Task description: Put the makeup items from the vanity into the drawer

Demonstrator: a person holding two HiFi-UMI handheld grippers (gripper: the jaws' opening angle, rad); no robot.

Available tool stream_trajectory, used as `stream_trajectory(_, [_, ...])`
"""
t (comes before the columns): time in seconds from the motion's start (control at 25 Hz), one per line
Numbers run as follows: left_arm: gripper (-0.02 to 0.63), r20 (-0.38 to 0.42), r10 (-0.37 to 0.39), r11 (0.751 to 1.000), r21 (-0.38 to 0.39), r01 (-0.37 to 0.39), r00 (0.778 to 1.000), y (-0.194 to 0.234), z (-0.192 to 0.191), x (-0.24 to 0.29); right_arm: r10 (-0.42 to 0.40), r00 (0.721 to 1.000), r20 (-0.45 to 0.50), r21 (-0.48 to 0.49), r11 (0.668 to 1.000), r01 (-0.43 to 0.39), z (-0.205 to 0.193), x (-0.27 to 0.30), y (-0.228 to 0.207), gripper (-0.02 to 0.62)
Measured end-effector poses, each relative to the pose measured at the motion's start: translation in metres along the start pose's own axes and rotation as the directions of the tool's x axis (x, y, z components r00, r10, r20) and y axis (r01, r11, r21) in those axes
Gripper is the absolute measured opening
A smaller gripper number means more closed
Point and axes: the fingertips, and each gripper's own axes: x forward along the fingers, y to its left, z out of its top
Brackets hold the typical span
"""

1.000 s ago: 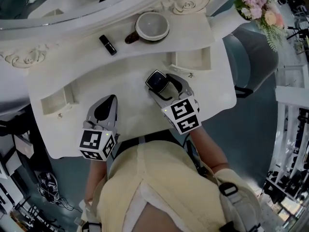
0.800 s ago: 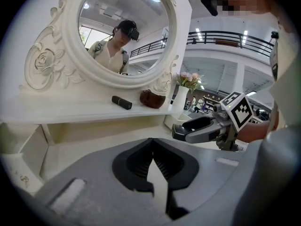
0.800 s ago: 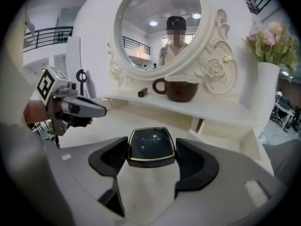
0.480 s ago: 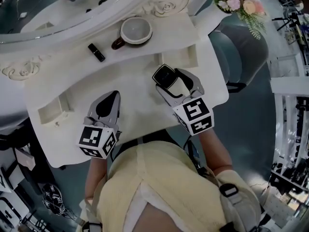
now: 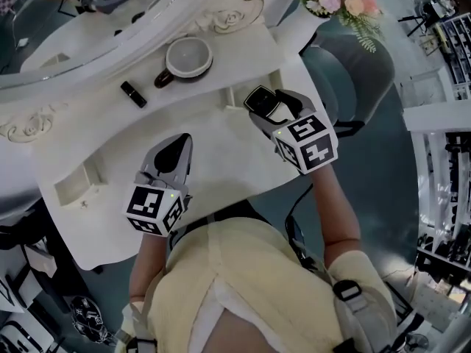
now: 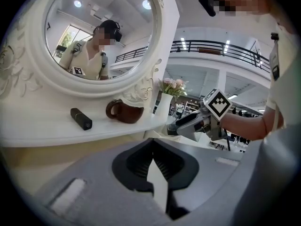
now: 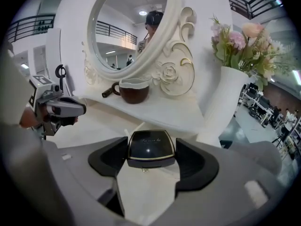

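I am gripping a black compact [image 7: 151, 148] in my right gripper [image 7: 153, 155], its jaws partly apart and pressing on the case from both sides, with the glossy lid facing up and the gold rim showing. From the head view I am holding the compact [image 5: 258, 98] over the right side of the vanity top [image 5: 221, 149], and it overlaps the small open drawer [image 5: 230, 96] there, whose rim shows just to its left; I cannot tell how high above it the compact hangs. My left gripper [image 5: 175, 149] is hovering empty over the middle of the vanity top, its jaws brought together with nothing between them. Another small open drawer [image 5: 72, 188] is sitting at the vanity's left end. A black lipstick tube [image 5: 133, 94] is lying on the raised back shelf, well apart from both grippers, and a brown cup [image 5: 188, 57] is standing beside it to the right. A white vase of pink flowers [image 7: 244, 46] is standing at the far right corner, and the oval mirror [image 6: 99, 36] is rising behind the shelf.
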Motion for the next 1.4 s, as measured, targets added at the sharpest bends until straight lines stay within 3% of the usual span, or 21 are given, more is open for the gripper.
stream_trajectory(0.44, [-0.002,0.01,-0.073,0.997,0.015,0.073,0.997,-0.017,0.002,0.029,0.056,0.983,-0.176,0.134,0.99,-0.032,-0.003,0.029,-0.022,0.321])
stream_trajectory(0.72, [-0.002,-0.006,-0.096,0.995,0.026,0.096,0.995,-0.028,-0.004,0.038,0.061,0.953,-0.297,0.093,0.995,-0.035,-0.005,0.046,-0.029,0.321])
stream_trajectory(1.08, [-0.002,0.006,-0.073,0.997,0.016,0.073,0.997,-0.022,-0.004,0.036,0.071,0.929,-0.363,0.063,0.997,-0.052,-0.011,0.062,-0.03,0.321])
stream_trajectory(1.4, [-0.002,0.004,-0.045,0.999,0.003,0.045,0.999,-0.015,-0.006,0.031,0.061,0.942,-0.33,0.075,0.996,-0.038,-0.009,0.065,-0.036,0.322])
